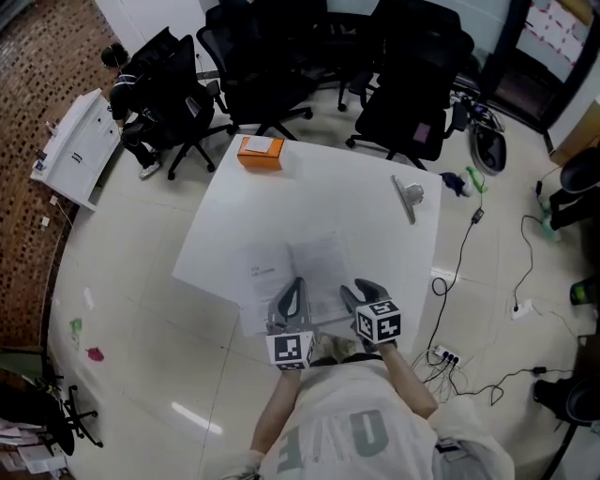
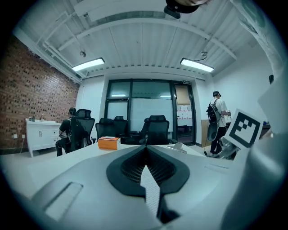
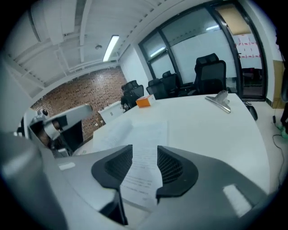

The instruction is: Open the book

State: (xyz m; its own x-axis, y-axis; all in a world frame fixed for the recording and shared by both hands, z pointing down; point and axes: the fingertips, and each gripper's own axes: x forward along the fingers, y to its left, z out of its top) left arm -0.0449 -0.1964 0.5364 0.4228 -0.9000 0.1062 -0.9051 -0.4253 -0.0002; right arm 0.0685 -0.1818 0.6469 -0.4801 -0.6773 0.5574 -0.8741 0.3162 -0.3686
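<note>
Low in the frame, a page [image 2: 150, 191] of the book [image 1: 314, 258] is pinched by the left gripper [image 1: 298, 283], the right gripper [image 1: 359, 291] spread wide; it could be torn if tugged

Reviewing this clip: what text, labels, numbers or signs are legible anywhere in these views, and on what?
Nothing reads with certainty.
Shirt: large pale letters, upside down and partly cut off, perhaps "OVE".
Book: printed lines on its pages, too small to read.
Orange box: no legible label.
Marker cubes: black-and-white square patterns, no words.
Sheets on the glass wall: reddish print, too blurred.
</note>
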